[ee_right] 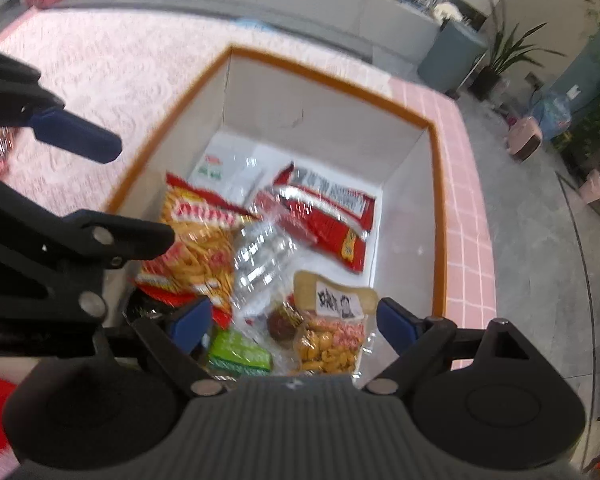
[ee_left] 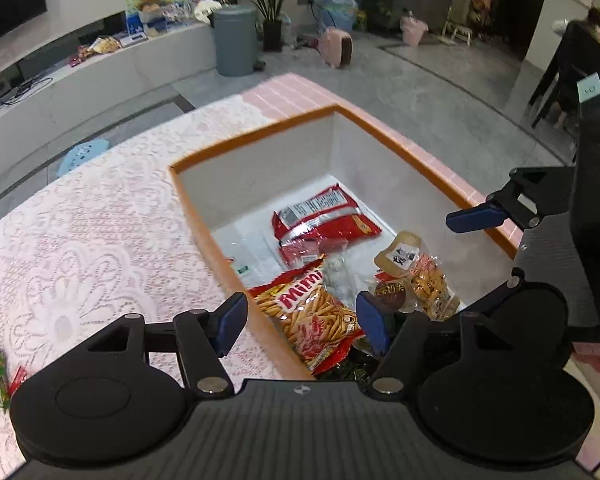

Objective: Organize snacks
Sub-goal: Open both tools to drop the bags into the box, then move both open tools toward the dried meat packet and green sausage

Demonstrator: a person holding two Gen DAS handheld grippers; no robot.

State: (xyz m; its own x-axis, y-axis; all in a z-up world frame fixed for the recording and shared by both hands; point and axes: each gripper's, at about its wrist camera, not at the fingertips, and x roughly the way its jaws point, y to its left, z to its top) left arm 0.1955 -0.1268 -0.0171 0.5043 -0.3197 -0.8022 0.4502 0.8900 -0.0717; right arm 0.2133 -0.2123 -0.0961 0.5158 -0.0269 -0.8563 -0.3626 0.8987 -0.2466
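Your right wrist view is smeared, so the print on the red packet [ee_right: 332, 216] ahead of your fingers stays unreadable. The green pack [ee_right: 240, 352] between your fingers is half hidden by the gripper body. In the left view, your fingers cover the chip bag's [ee_left: 312, 312] lower end.

The one word that can be read is "Mimi", in white letters on a red band across the orange bag of snack sticks [ee_left: 316, 320], which lies at the near left of the box [ee_left: 260, 216]. The right wrist view shows the same bag [ee_right: 198, 248], but there the lettering is smeared by blur. The red packet [ee_left: 324, 220] farther back carries a silver panel of fine print, too small to read. A white sticker on the tan pouch [ee_left: 402, 254] bears dark characters (illegible in both views).
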